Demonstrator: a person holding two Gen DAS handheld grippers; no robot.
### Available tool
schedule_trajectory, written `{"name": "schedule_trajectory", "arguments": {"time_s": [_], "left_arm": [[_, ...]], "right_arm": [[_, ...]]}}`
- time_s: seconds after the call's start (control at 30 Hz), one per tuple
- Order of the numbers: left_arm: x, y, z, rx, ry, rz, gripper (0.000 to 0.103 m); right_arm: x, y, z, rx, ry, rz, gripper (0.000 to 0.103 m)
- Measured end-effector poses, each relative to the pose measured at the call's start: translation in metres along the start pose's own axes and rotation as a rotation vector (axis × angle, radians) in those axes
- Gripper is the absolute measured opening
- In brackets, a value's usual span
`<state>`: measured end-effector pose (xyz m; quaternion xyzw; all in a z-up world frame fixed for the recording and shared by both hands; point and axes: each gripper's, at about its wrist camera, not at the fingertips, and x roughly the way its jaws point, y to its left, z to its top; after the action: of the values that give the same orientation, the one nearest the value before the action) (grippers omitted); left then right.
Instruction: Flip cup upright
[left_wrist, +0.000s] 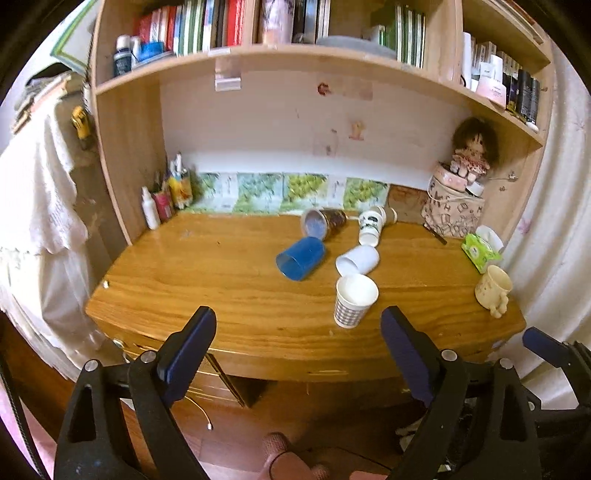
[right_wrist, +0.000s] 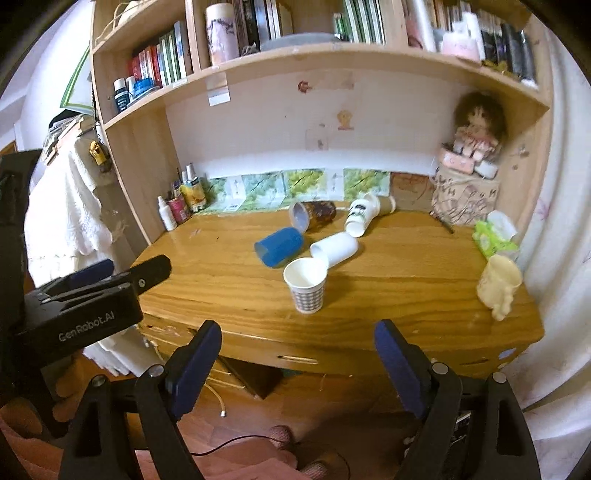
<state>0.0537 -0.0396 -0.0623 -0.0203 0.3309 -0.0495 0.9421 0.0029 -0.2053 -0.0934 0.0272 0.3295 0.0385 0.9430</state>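
Several cups sit on the wooden desk (left_wrist: 207, 280). A checked paper cup (left_wrist: 352, 301) (right_wrist: 306, 284) stands upright near the front. A blue cup (left_wrist: 301, 258) (right_wrist: 279, 246), a plain white cup (left_wrist: 358, 259) (right_wrist: 334, 249), a brown cup (left_wrist: 325, 222) (right_wrist: 313, 215) and a printed white cup (left_wrist: 371, 225) (right_wrist: 362, 215) lie on their sides behind it. My left gripper (left_wrist: 299, 325) is open and empty, in front of the desk edge. My right gripper (right_wrist: 297, 338) is open and empty, also short of the desk.
A cream mug (left_wrist: 494, 290) (right_wrist: 498, 284) stands at the desk's right front corner, with a green tissue pack (left_wrist: 480, 251) behind it. A patterned box with a doll (left_wrist: 456, 206) sits at the back right. Bottles (left_wrist: 166, 197) stand at the back left. Shelves of books hang above.
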Motion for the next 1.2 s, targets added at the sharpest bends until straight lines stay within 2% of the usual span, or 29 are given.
{"name": "schedule_trajectory", "arguments": {"time_s": [0.1, 0.13, 0.17, 0.2, 0.3, 0.37, 0.57, 0.73, 0.97, 1.2], "left_arm": [[-0.009, -0.003, -0.002, -0.004, -0.039, 0.022, 0.093], [-0.013, -0.004, -0.002, -0.006, -0.056, 0.034, 0.093], [-0.016, -0.005, -0.002, -0.008, -0.069, 0.043, 0.093], [-0.018, -0.006, -0.003, -0.010, -0.082, 0.051, 0.093], [-0.022, -0.008, -0.004, -0.009, -0.111, 0.072, 0.095], [-0.027, -0.009, -0.006, -0.010, -0.137, 0.084, 0.103], [-0.040, -0.015, -0.005, 0.006, -0.228, 0.132, 0.103], [-0.044, -0.018, -0.003, 0.019, -0.275, 0.139, 0.103], [-0.044, -0.028, -0.001, 0.041, -0.302, 0.118, 0.103], [-0.044, -0.038, -0.001, 0.070, -0.314, 0.103, 0.103]], "right_arm": [[-0.006, -0.002, -0.003, 0.022, -0.018, -0.042, 0.086], [-0.008, -0.002, -0.003, 0.015, -0.028, -0.048, 0.090], [-0.009, -0.003, -0.002, 0.011, -0.036, -0.051, 0.099], [-0.011, -0.002, -0.002, 0.006, -0.049, -0.053, 0.103], [-0.013, 0.001, -0.002, -0.009, -0.074, -0.047, 0.103], [-0.014, 0.001, -0.002, -0.011, -0.091, -0.043, 0.103], [-0.023, -0.003, -0.002, -0.002, -0.174, -0.063, 0.103], [-0.030, -0.009, -0.001, 0.014, -0.229, -0.061, 0.103], [-0.035, -0.018, 0.000, 0.040, -0.265, -0.058, 0.103], [-0.035, -0.024, 0.000, 0.056, -0.264, -0.060, 0.103]]}}
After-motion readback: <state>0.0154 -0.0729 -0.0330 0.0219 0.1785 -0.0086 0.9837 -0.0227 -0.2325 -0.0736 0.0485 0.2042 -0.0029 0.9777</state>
